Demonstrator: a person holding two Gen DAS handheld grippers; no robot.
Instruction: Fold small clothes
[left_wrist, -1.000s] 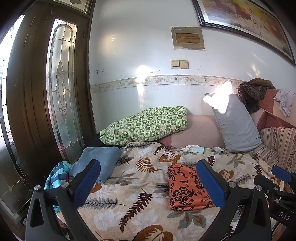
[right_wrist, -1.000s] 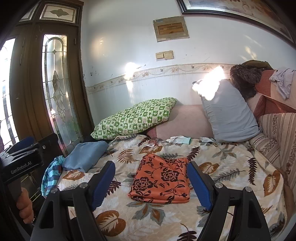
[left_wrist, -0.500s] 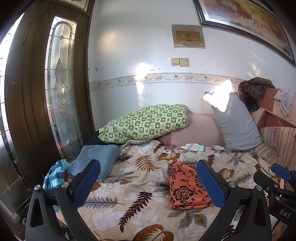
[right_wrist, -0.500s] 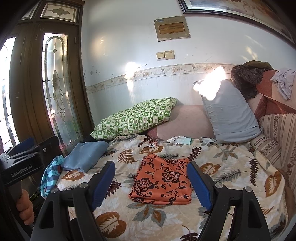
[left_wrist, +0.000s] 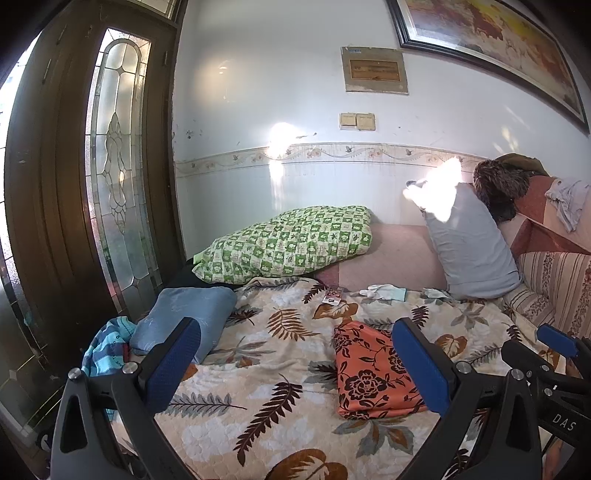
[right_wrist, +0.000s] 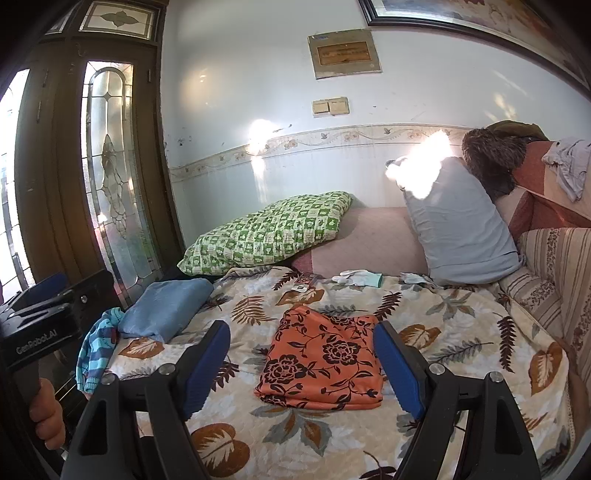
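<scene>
Landmark: orange cloth (right_wrist: 321, 363), lying folded flat on the bed (right_wrist: 461, 332).
Left tongs (left_wrist: 295, 360): jaws wide apart, empty, held above the bed just left of the orange cloth.
Right tongs (right_wrist: 303, 363): jaws wide apart, empty, held above the bed, framing the orange cloth without touching it.
Blue cloth (right_wrist: 166, 312): folded, well left of the orange cloth.
Striped cloth (right_wrist: 98, 356): crumpled, left of the orange cloth, beyond the blue cloth, at the bed edge.
Step in hand: judged as between garments; the orange cloth looks finished.
Next move: probably take up the striped cloth; this calls for swinging both tongs left, pinching it and spreading it flat.
</scene>
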